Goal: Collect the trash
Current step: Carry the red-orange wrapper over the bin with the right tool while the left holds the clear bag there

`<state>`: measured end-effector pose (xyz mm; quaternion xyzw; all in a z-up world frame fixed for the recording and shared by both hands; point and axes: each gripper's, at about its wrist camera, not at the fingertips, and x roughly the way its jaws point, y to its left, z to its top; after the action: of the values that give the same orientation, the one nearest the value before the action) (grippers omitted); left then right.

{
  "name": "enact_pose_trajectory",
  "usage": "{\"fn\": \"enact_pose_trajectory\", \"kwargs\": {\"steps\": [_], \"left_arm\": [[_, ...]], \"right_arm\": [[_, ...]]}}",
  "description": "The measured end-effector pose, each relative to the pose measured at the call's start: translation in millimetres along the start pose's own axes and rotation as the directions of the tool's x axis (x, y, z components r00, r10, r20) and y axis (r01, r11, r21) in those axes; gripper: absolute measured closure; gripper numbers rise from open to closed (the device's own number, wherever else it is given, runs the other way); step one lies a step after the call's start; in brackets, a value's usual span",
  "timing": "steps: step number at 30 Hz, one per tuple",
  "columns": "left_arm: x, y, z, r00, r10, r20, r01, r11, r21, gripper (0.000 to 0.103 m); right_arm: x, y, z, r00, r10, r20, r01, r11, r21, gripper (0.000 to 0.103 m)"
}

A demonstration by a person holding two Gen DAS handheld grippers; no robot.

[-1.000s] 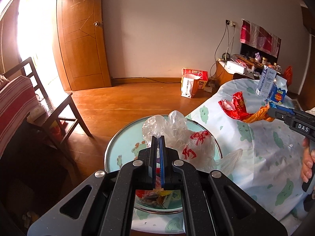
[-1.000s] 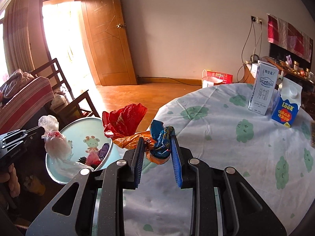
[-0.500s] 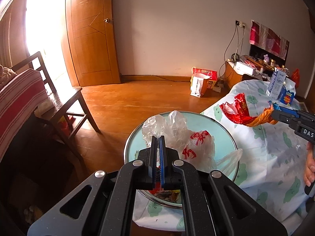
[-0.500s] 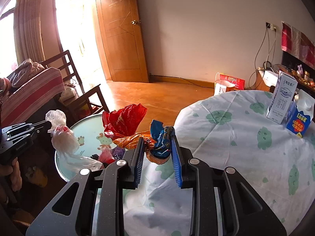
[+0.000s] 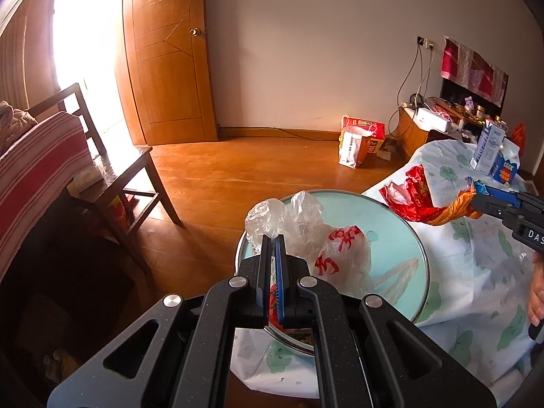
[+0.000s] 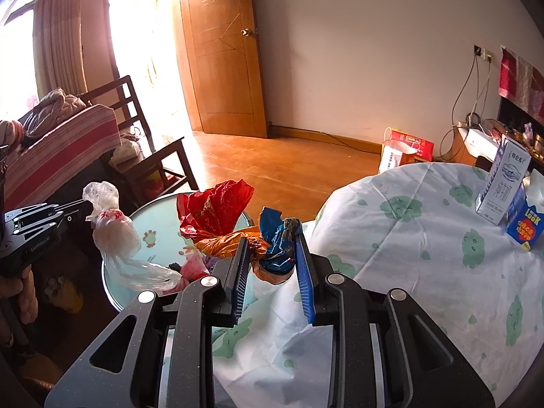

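Observation:
My left gripper (image 5: 273, 242) is shut on the neck of a clear plastic bag (image 5: 307, 234) with red characters. The bag hangs over a round light-blue basin (image 5: 422, 258) that holds several bits of trash. In the right wrist view the same bag (image 6: 114, 234) dangles from the left gripper (image 6: 86, 206) above the basin (image 6: 112, 290). My right gripper (image 6: 270, 238) is shut on a twisted bundle of red, orange and blue wrappers (image 6: 217, 210), held at the table's edge beside the basin. The left wrist view shows that bundle (image 5: 413, 197) in the right gripper (image 5: 477, 199).
A round table with a white, green-patterned cloth (image 6: 425, 238) carries two milk cartons (image 6: 503, 183) at its far side. A dark wooden chair (image 5: 119, 176) and a striped sofa (image 5: 34, 170) stand at the left. Paper bags (image 5: 357, 142) sit on the wooden floor by the wall.
Both hands have drifted sideways with their loads, so the table and the room have slid to the right in both views. The red wrapper now hangs over the basin's rim. Neither grip has changed.

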<state>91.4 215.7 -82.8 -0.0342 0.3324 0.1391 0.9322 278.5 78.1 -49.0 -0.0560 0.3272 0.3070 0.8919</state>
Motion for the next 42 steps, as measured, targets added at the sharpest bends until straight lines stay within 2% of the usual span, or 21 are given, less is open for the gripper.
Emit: {"fn": "enact_pose_trajectory", "kwargs": {"steps": [26, 29, 31, 32, 33, 34, 35, 37, 38, 39, 42], "left_arm": [[-2, 13, 2, 1.0, 0.01, 0.004, -0.009, 0.999, -0.034, 0.101], [-4, 13, 3, 1.0, 0.005, 0.008, -0.004, 0.999, -0.039, 0.097], [-4, 12, 2, 1.0, -0.014, 0.007, 0.014, 0.999, -0.041, 0.097], [-4, 11, 2, 1.0, -0.015, 0.006, 0.016, 0.999, -0.037, 0.093], [-5, 10, 1, 1.0, -0.014, 0.008, 0.014, 0.999, -0.037, 0.086], [-6, 10, 1, 1.0, -0.016, 0.013, 0.017, 0.999, -0.043, 0.068], [-7, 10, 1, 1.0, -0.018, 0.02, 0.019, 0.998, -0.052, 0.056], [-10, 8, 1, 0.999, -0.02, 0.028, 0.021, 0.998, -0.053, 0.051], [-11, 7, 1, 0.999, -0.017, 0.033, 0.019, 0.998, -0.054, 0.041], [-13, 8, 1, 0.999, -0.011, 0.041, 0.014, 0.998, -0.06, 0.036], [-24, 3, 3, 0.998, -0.024, 0.064, 0.028, 0.998, -0.062, 0.032]], "right_arm": [[7, 18, 5, 1.0, 0.022, -0.01, -0.022, 0.999, -0.041, 0.075], [7, 20, 7, 0.999, 0.041, -0.007, -0.042, 0.998, -0.044, 0.073], [9, 20, 8, 0.998, 0.059, -0.006, -0.059, 0.997, -0.045, 0.067], [9, 20, 8, 0.998, 0.061, 0.001, -0.061, 0.997, -0.044, 0.062], [9, 21, 8, 0.998, 0.061, 0.004, -0.061, 0.997, -0.042, 0.053], [9, 21, 8, 0.998, 0.064, 0.006, -0.063, 0.997, -0.035, 0.051], [8, 21, 8, 0.998, 0.064, 0.007, -0.064, 0.997, -0.032, 0.05], [4, 19, 7, 0.998, 0.059, 0.014, -0.059, 0.998, -0.025, 0.047], [1, 19, 7, 0.998, 0.056, 0.018, -0.056, 0.998, -0.023, 0.045], [-5, 15, 5, 0.999, 0.04, 0.028, -0.04, 0.999, -0.014, 0.042], [-23, 10, -1, 0.999, -0.011, 0.046, 0.011, 1.0, -0.006, 0.04]]}}
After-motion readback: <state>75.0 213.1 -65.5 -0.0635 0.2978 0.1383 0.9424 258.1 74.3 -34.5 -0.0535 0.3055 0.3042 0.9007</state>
